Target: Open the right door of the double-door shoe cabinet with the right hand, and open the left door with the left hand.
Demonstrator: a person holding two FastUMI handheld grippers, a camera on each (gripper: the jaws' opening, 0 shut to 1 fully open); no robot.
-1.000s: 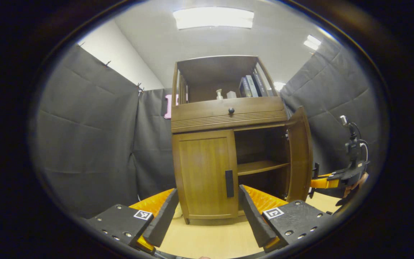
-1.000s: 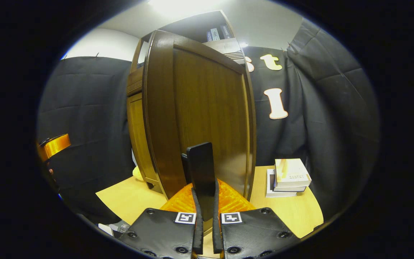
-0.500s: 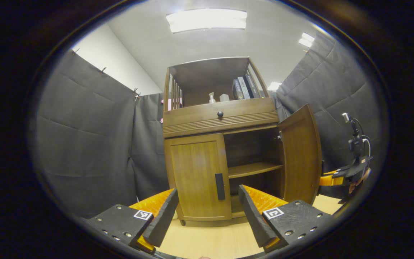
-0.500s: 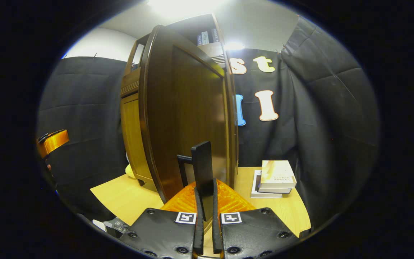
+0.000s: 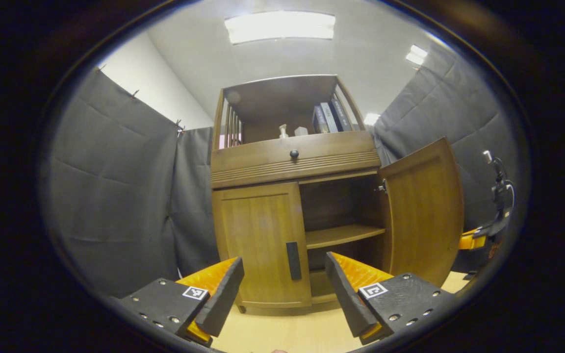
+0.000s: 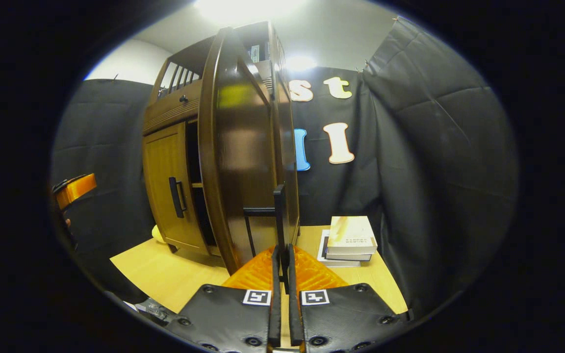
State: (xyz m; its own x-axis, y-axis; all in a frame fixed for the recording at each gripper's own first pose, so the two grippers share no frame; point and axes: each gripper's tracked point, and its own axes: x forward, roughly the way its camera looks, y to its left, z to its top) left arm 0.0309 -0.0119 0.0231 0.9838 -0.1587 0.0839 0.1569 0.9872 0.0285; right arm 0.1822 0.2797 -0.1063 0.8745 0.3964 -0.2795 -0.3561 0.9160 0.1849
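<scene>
The wooden shoe cabinet (image 5: 295,162) stands on a light table. Its right door (image 5: 422,215) is swung wide open and shows an inner shelf (image 5: 344,234). In the right gripper view that right door (image 6: 241,162) is seen nearly edge-on, and my right gripper (image 6: 282,255) is shut on its black handle (image 6: 278,215). The left door (image 5: 258,240) is closed, its black handle (image 5: 293,260) upright near its right edge. My left gripper (image 5: 285,289) is open, held a little in front of that handle and apart from it. The left door (image 6: 167,186) and its handle (image 6: 176,197) also appear in the right gripper view.
A stack of books (image 6: 348,240) lies on the table right of the cabinet. Books (image 5: 329,116) and small bottles (image 5: 283,131) stand on the upper shelf above a drawer with a knob (image 5: 294,154). Black cloth walls close in on both sides. The other gripper (image 5: 481,238) shows at far right.
The right door has swung further open, pulled by my right gripper on its handle. My left gripper has come closer to the closed left door, its handle now between the fingers' lines.
</scene>
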